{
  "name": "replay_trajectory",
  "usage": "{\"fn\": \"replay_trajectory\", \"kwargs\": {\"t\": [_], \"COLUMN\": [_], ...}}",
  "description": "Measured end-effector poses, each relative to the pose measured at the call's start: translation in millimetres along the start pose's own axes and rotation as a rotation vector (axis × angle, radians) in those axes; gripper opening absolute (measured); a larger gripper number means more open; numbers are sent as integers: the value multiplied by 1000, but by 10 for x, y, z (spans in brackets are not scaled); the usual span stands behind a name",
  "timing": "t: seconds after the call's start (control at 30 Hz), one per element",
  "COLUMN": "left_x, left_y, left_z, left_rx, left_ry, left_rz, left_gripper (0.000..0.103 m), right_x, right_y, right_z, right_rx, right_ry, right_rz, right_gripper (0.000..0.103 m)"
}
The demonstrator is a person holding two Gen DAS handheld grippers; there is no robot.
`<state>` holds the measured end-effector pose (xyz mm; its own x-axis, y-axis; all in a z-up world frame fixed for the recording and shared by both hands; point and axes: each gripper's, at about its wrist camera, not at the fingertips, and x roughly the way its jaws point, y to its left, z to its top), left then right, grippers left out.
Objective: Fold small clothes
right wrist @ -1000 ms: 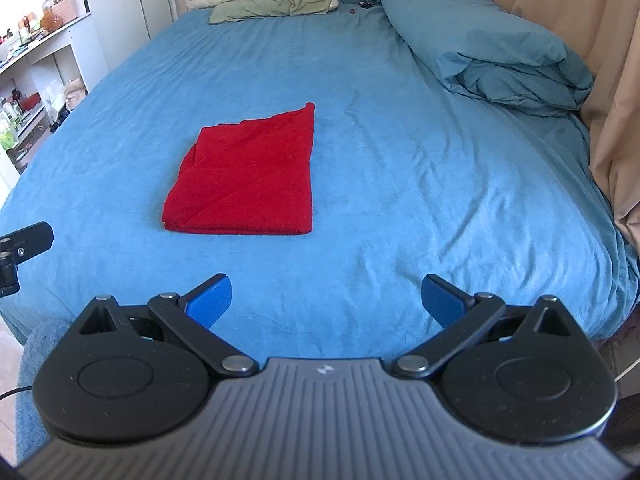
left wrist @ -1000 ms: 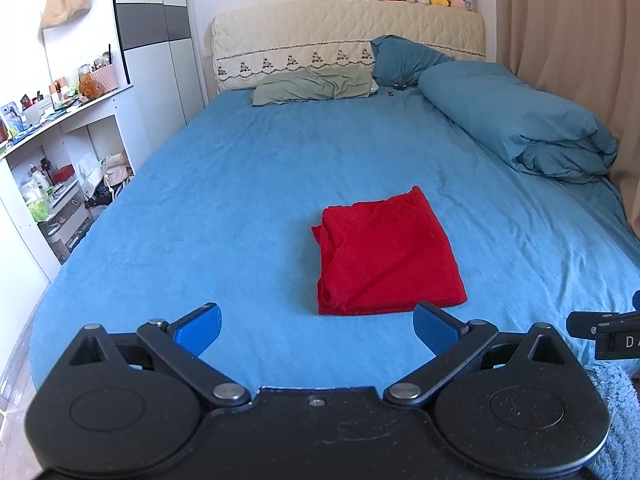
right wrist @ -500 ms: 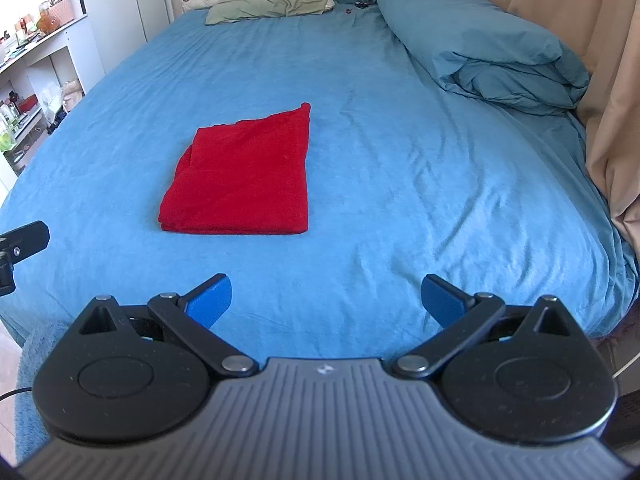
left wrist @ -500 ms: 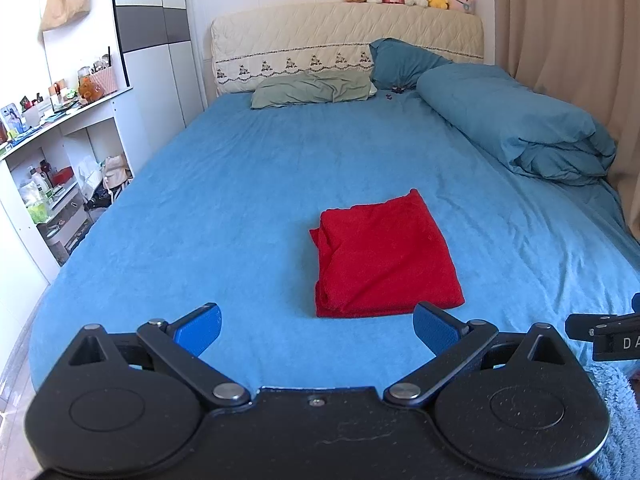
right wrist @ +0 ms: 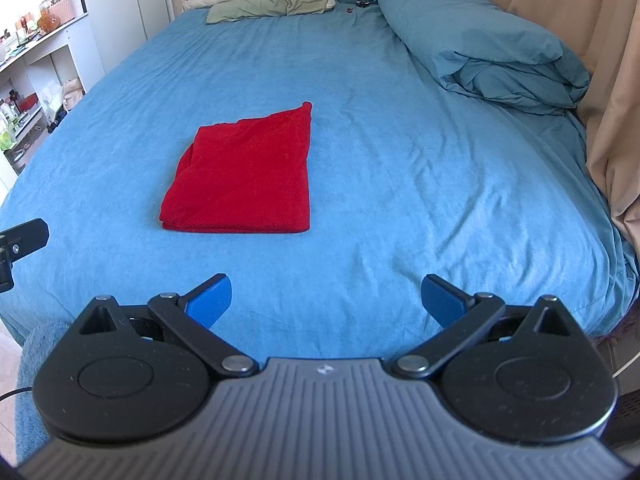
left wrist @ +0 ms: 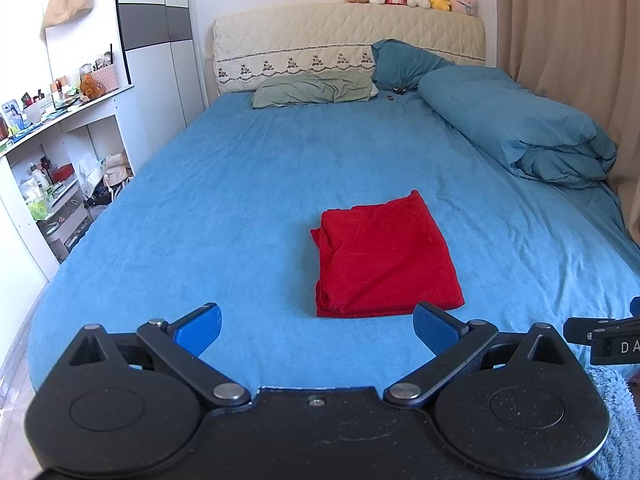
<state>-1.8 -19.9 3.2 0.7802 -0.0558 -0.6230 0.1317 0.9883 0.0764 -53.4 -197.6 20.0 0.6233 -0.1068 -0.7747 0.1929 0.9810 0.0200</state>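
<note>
1. Over the last second my left tongs (left wrist: 316, 326) and right tongs (right wrist: 326, 296) have only drifted slightly; both gape wide, holding nothing
2. The red cloth (left wrist: 386, 258) has stayed put as a folded rectangle on the blue bed (left wrist: 224, 200), centre of the left view, left of centre in the right view
3. I judge this piece folded, tongs withdrawn
</note>
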Motion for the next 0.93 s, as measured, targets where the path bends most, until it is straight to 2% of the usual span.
{"fn": "replay_trajectory", "kwargs": {"t": [0.37, 0.6, 0.93], "left_x": [21, -27, 33], "left_y": [-18, -9, 29], "left_z": [-4, -2, 1], "left_rx": [5, -11, -29], "left_ry": [-1, -32, -14], "left_rz": [18, 6, 25], "left_gripper": [103, 103, 103], "right_x": [5, 1, 12], "right_y": [12, 21, 32], "right_z": [0, -5, 8], "right_rx": [-1, 1, 3], "right_ry": [1, -3, -5], "right_rz": [-1, -4, -3], "right_gripper": [103, 103, 103]}}
